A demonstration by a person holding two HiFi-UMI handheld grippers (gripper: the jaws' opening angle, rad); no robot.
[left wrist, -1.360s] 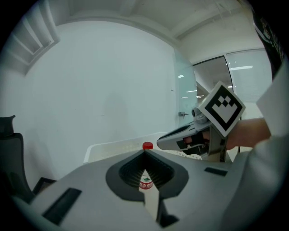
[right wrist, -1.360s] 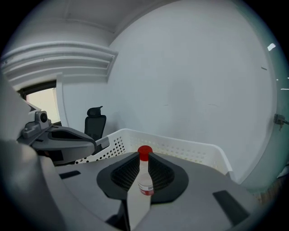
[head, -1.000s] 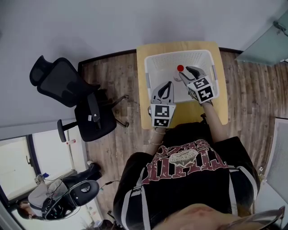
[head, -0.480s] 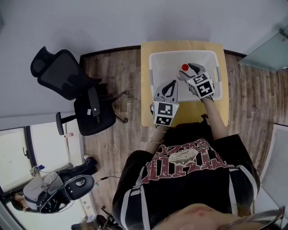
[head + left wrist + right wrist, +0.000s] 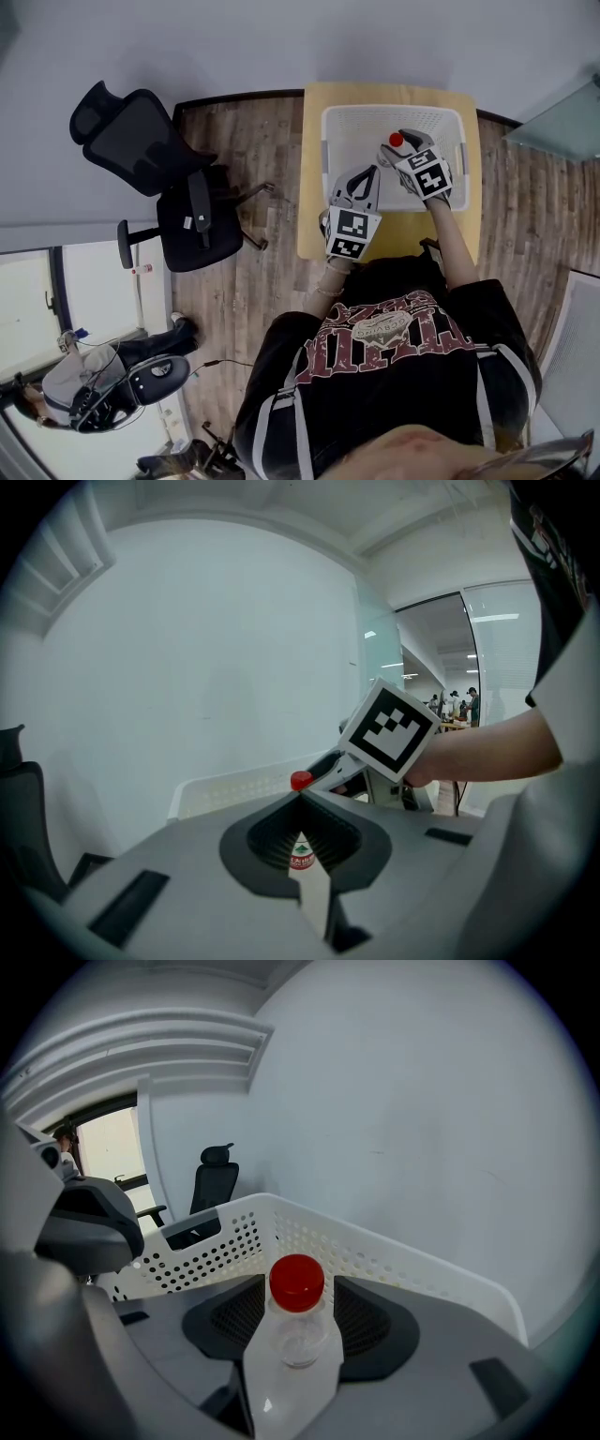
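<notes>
Red is the cap (image 5: 297,1283) of a small clear bottle (image 5: 295,1340), and that bottle stands upright inside a white plastic basket (image 5: 211,1246) full of little holes. The basket sits on a light wooden counter (image 5: 312,141). The bottle is the only thing I can make out in the basket, and I cannot tell if there is water in the bottle. The right hand-held gripper (image 5: 403,142) has its two jaws apart, with the top of the bottle right at their tips. They do not look like they squeeze it yet. The left hand-held gripper (image 5: 301,799) is closed up with nothing in it. Only a thin slit shows between its jaws, and through it you see the bottle's red label (image 5: 301,856) a little way off. I think the step in hand is the reach for the bottle. A good hold would need the right jaws level on both sides of the neck, under the cap, and a soft squeeze so the light bottle does not tip. A black office chair (image 5: 159,178) stands well apart on the wooden floor (image 5: 253,159).
</notes>
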